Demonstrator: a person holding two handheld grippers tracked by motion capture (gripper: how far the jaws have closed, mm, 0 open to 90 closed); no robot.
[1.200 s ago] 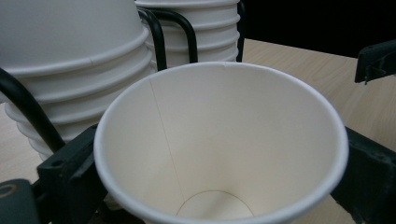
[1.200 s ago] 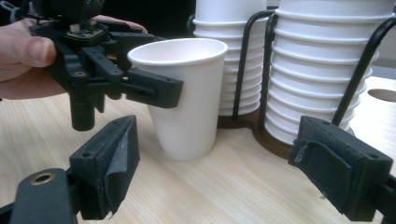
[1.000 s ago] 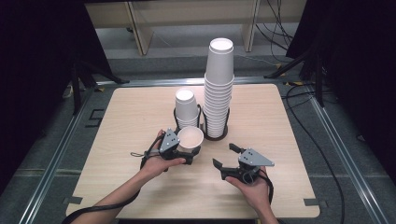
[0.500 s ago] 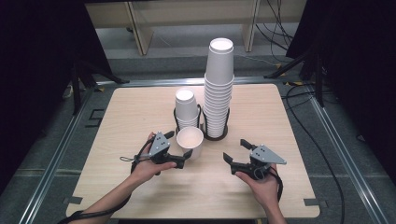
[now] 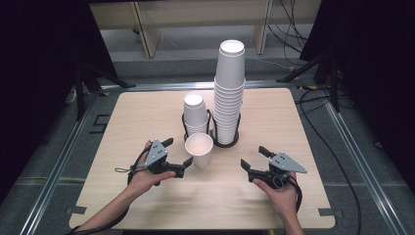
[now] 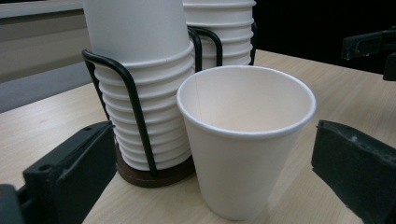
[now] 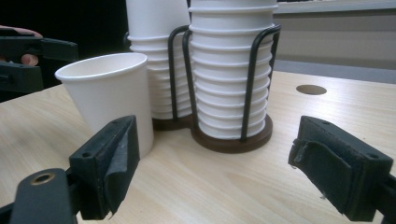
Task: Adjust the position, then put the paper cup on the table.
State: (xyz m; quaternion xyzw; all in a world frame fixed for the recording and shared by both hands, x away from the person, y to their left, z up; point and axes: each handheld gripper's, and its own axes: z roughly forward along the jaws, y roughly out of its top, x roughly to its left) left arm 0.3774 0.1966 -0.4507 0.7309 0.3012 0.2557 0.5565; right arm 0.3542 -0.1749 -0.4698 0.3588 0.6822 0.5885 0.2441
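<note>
Now the left hand-held gripper (image 5: 177, 156) is bracketing the single cup (image 5: 199, 149).
Jaws are spreading wide, touching nothing; the right hand-held gripper (image 5: 254, 163) is gaping too, hanging back.

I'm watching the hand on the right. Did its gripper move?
Yes. The right gripper slid right, away from the tall cup stack, toward the table's right edge.

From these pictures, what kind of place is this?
Probably a lab recording station: a wooden table inside a metal frame, black curtains on both sides, and loose cables on the floor.
</note>
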